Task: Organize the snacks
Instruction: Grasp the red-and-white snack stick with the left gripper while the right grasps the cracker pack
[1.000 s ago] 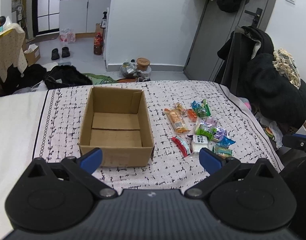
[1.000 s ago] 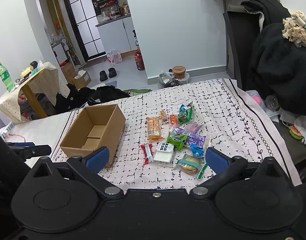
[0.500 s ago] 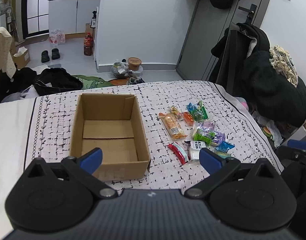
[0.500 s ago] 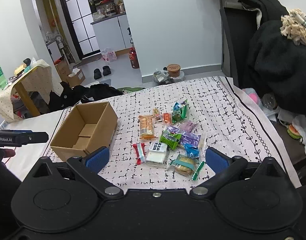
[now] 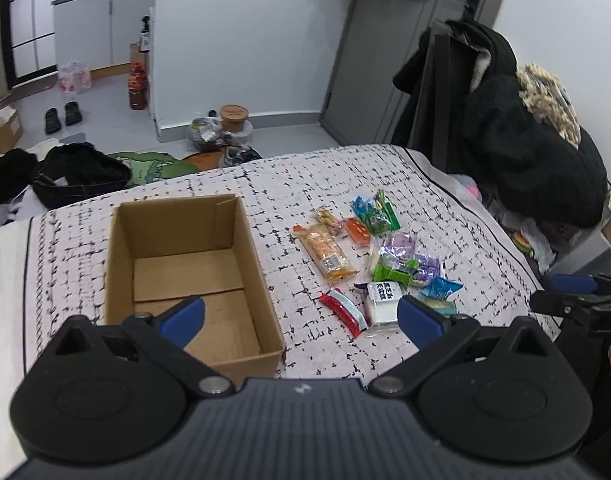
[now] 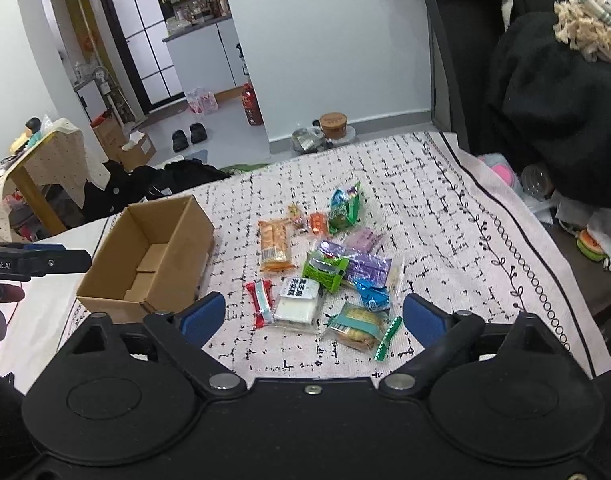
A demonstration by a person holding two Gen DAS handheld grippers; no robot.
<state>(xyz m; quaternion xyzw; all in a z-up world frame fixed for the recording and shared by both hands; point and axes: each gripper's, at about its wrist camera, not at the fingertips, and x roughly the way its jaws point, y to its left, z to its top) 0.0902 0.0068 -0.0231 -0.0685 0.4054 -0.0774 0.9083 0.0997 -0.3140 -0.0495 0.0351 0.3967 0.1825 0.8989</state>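
Open cloth (image 6: 433, 216) right of snack pile (image 6: 329, 268) — tight gap toward cardboard box (image 6: 153, 256), walls upright.

open cardboard box (image 5: 185, 264), flaps down inside, nothing in it, upright at centre left of the left wrist frame. snack packets (image 6: 325, 272) lie flat in a loose cluster just right of it: long orange biscuit pack (image 6: 274, 244), red stick (image 6: 259, 303), white block (image 6: 298, 301), green pouch (image 6: 345, 208), purple wrappers (image 6: 365, 266), small blue packet (image 6: 372, 298).
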